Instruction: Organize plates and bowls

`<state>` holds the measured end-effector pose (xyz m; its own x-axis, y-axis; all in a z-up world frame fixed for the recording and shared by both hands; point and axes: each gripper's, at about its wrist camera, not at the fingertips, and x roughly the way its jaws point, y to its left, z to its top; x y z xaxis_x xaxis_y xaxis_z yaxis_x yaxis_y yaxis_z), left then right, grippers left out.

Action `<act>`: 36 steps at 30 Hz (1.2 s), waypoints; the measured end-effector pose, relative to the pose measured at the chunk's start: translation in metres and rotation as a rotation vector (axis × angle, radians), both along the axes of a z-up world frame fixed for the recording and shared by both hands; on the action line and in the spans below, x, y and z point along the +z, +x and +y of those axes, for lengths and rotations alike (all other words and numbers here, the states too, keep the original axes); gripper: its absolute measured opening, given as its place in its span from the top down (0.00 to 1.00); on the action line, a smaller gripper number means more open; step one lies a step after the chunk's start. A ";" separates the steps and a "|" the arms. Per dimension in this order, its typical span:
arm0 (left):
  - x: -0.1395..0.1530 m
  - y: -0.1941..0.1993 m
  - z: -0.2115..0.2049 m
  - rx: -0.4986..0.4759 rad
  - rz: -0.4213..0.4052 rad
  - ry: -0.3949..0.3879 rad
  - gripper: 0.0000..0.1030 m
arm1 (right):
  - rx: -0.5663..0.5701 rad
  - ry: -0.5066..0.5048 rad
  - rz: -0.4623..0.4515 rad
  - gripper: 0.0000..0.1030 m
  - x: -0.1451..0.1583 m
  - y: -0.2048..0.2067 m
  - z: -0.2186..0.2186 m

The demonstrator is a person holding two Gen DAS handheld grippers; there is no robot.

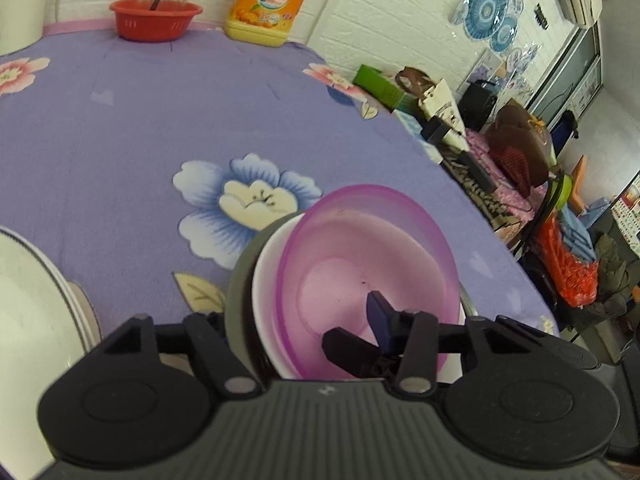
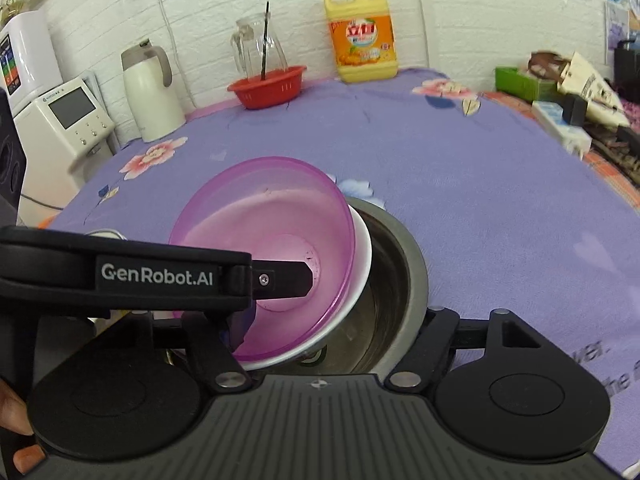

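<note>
A translucent purple bowl (image 1: 368,276) sits nested in a white bowl (image 1: 266,280), and both lean inside a steel bowl (image 1: 236,304) on the purple flowered tablecloth. My left gripper (image 1: 312,332) is shut on the near rim of the nested bowls, one blue-padded finger (image 1: 378,318) inside the purple bowl. In the right wrist view the purple bowl (image 2: 272,252), white bowl (image 2: 362,264) and steel bowl (image 2: 394,280) lie between my right gripper's fingers. The right gripper (image 2: 320,344) stands open around the stack. The left gripper (image 2: 284,278) reaches in from the left.
A white plate (image 1: 28,320) lies at the left. A red basket (image 2: 266,86) with a glass jug, a yellow detergent bottle (image 2: 362,38), a thermos (image 2: 150,92) and an appliance stand at the back. Clutter (image 1: 500,148) lies beyond the right table edge.
</note>
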<state>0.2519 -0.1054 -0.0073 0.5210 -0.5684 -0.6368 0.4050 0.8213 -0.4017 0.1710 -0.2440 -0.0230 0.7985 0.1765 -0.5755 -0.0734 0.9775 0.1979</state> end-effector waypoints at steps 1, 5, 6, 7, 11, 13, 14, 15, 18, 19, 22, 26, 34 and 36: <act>0.006 0.000 0.002 -0.001 -0.007 -0.012 0.54 | 0.000 -0.003 -0.014 0.00 0.006 -0.001 0.001; 0.034 -0.006 0.017 0.022 -0.071 -0.023 0.53 | 0.037 -0.004 -0.074 0.00 0.029 0.000 0.013; 0.041 -0.008 0.024 0.035 -0.088 -0.019 0.53 | 0.054 -0.004 -0.088 0.00 0.034 0.001 0.019; 0.046 -0.011 0.032 0.051 -0.103 -0.012 0.52 | 0.076 -0.004 -0.101 0.00 0.037 0.003 0.027; 0.058 -0.024 0.075 0.150 -0.151 0.042 0.47 | 0.185 0.021 -0.136 0.00 0.046 0.012 0.065; 0.058 -0.029 0.099 0.213 -0.154 0.065 0.47 | 0.251 0.038 -0.133 0.00 0.045 0.017 0.088; 0.056 -0.032 0.112 0.243 -0.150 0.073 0.47 | 0.278 0.046 -0.128 0.00 0.044 0.019 0.099; 0.053 -0.034 0.125 0.274 -0.145 0.078 0.47 | 0.310 0.053 -0.121 0.00 0.042 0.021 0.111; 0.042 -0.043 0.158 0.345 -0.119 0.076 0.47 | 0.385 0.054 -0.091 0.00 0.033 0.023 0.142; 0.036 -0.045 0.168 0.364 -0.107 0.073 0.47 | 0.402 0.051 -0.077 0.00 0.030 0.024 0.150; 0.018 -0.046 0.185 0.388 -0.066 0.059 0.47 | 0.430 0.033 -0.031 0.00 0.020 0.025 0.166; 0.003 -0.044 0.194 0.385 -0.036 0.034 0.47 | 0.430 0.014 0.011 0.00 0.011 0.026 0.172; 0.000 -0.044 0.198 0.382 -0.052 0.003 0.29 | 0.384 -0.045 -0.024 0.00 0.012 0.023 0.173; 0.006 -0.047 0.200 0.418 -0.103 0.028 0.28 | 0.379 -0.082 -0.079 0.00 0.018 0.018 0.176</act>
